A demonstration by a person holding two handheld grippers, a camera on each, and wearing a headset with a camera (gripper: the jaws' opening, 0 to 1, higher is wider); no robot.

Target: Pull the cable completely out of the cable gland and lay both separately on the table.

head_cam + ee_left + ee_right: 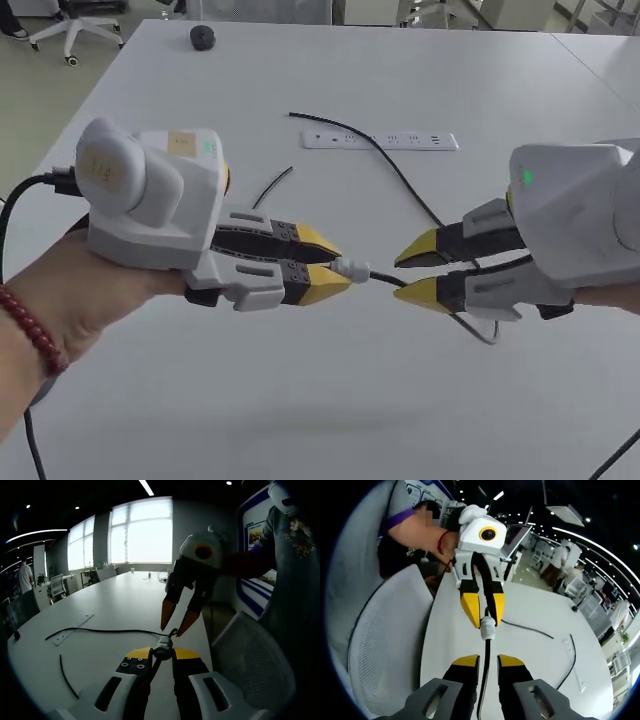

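My left gripper [343,267] is shut on a small white cable gland [352,268], held above the white table [300,400]. A thin black cable [400,180] leaves the gland to the right and passes between the yellow tips of my right gripper [400,277], whose jaws stand apart around it. In the left gripper view the gland [162,647] sits between the tips, with the right gripper [172,630] just beyond. In the right gripper view the cable [485,680] runs up the open gap to the gland [488,627].
A white power strip [380,140] lies at the far middle of the table, with the cable trailing past it. A short loose black wire piece [272,187] lies near the left gripper. A dark round object [202,37] rests at the far edge. Office chairs stand beyond.
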